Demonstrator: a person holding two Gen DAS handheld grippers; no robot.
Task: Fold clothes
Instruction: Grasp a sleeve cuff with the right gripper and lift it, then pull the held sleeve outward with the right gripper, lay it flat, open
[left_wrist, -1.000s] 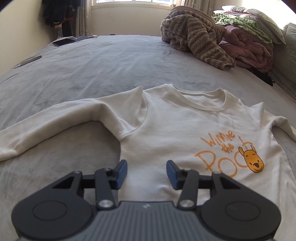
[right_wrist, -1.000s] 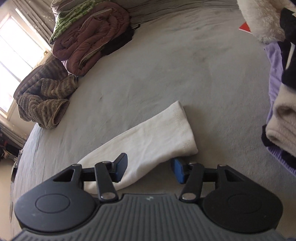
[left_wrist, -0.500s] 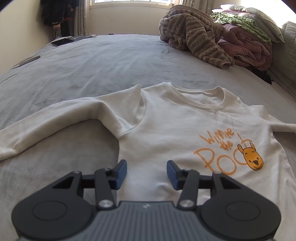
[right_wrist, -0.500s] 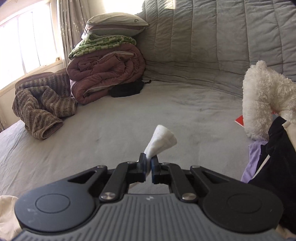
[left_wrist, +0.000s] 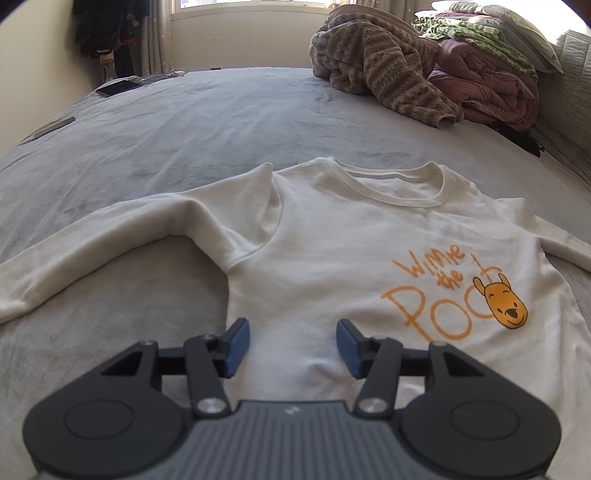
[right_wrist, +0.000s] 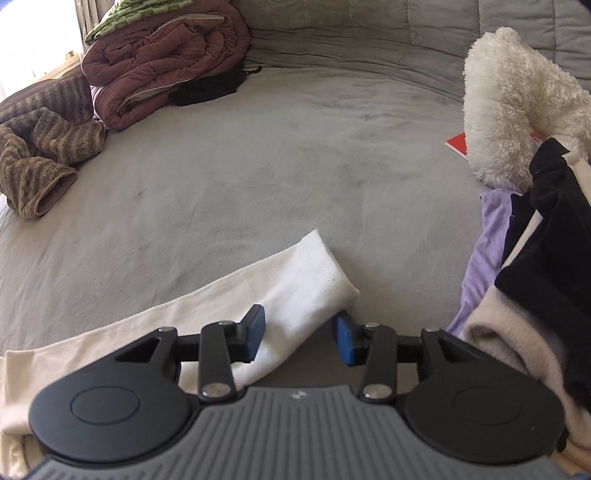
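Daylight from the window (left_wrist: 255, 3) glares at the top of both views, which curve strongly at the edges, near parts slightly soft.

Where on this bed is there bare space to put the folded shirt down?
Bare grey bed lies beyond the sleeve cuff, between the maroon quilt and the fluffy white garment. The clothes pile crowds the right edge. More room sits beyond the shirt collar.
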